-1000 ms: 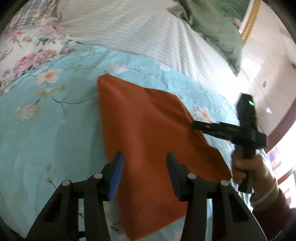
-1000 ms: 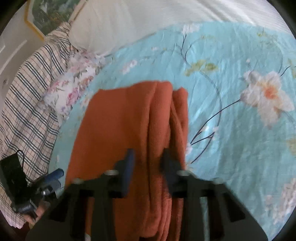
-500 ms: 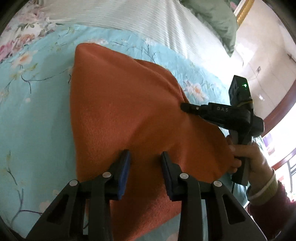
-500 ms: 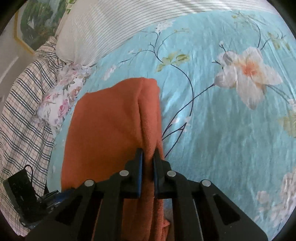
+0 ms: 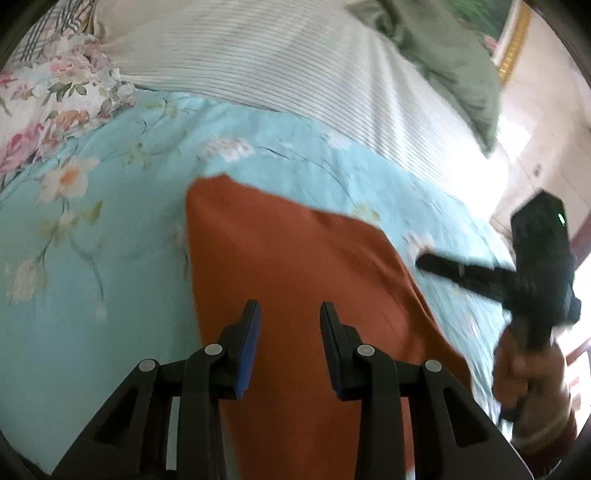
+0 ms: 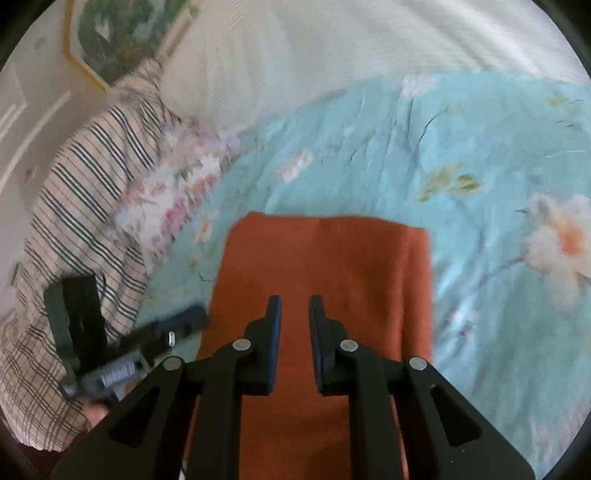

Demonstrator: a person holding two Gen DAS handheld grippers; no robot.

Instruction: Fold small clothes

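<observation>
Orange cloth (image 5: pixel 295 266) folded flat on floral bedspread (image 5: pixel 92 258), green pillow (image 5: pixel 443 55) only in left view, framed picture (image 6: pixel 122 33) only in right, left claw (image 5: pixel 288 332) parted and empty above the cloth, right claw (image 6: pixel 294 325) opening, nothing between.

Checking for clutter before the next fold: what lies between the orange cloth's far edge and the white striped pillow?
Only bare floral bedsheet lies between the orange cloth and the striped pillow, as the left wrist view shows.

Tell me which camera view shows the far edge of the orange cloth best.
The right wrist view: the orange cloth lies squarely ahead, its far edge running straight across with both corners visible on the blue floral bedspread. In the left wrist view the cloth appears slanted and blurred, so that edge recedes diagonally.
</observation>
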